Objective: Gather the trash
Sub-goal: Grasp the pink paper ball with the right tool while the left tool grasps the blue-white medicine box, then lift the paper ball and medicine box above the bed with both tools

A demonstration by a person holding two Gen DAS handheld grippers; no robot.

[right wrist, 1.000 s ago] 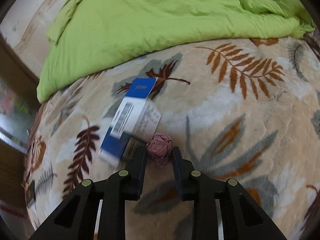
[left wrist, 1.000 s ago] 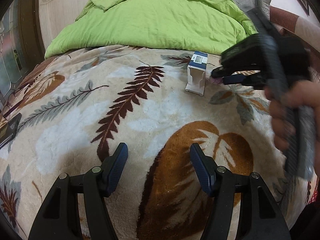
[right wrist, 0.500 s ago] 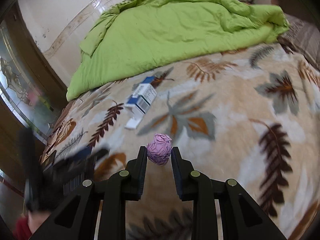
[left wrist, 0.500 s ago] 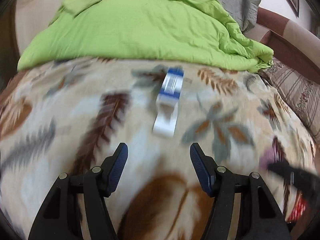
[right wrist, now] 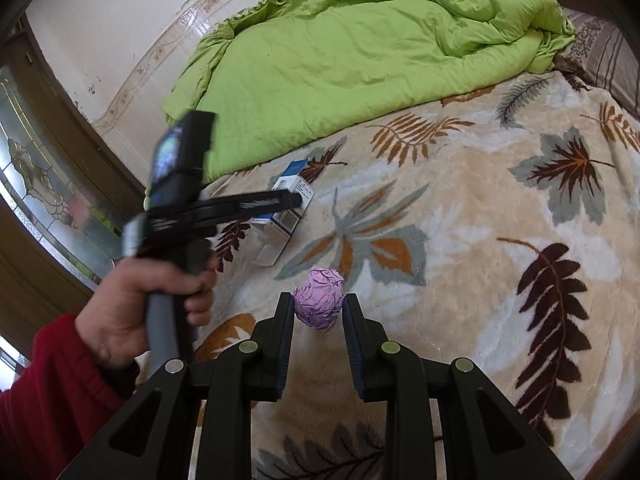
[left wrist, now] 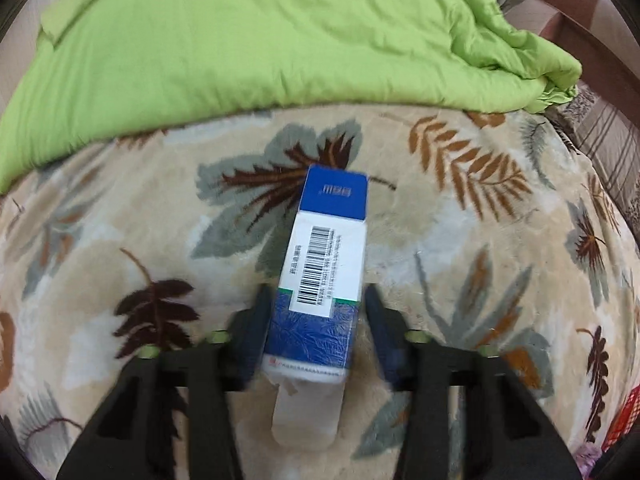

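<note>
At the far left in the right wrist view, a dark wooden frame with patterned glass (right wrist: 36, 184) runs close along the left edge of the bed, with a pale wall above it. A hand (right wrist: 136, 304) in a red sleeve (right wrist: 44, 404) grips the left tool (left wrist: 314, 320) beside that edge. Its jaws have just been closing around the blue-and-white carton (left wrist: 324, 264); the left pad looks to be against the carton's side, while a thin gap seems to show at the right pad, and motion blur keeps it uncertain. The carton lies flat on the leaf-print blanket (left wrist: 460, 248), barcode up, its open white flap toward the camera. Past it, a rumpled green duvet (left wrist: 248, 40) covers the whole far end of the bed, closing off room in that direction. To the right of the carton the blanket lies open and flat. The right tool (right wrist: 318, 312) pinches a crumpled purple paper ball (right wrist: 319, 299) between its nearly closed pads, held above the blanket, well apart from the carton (right wrist: 286, 204). Further right the blanket stays bare up to a striped pillow (right wrist: 604, 60) at the bed's right edge; in the left wrist view a brown wooden frame (left wrist: 592, 40) rises behind it.
</note>
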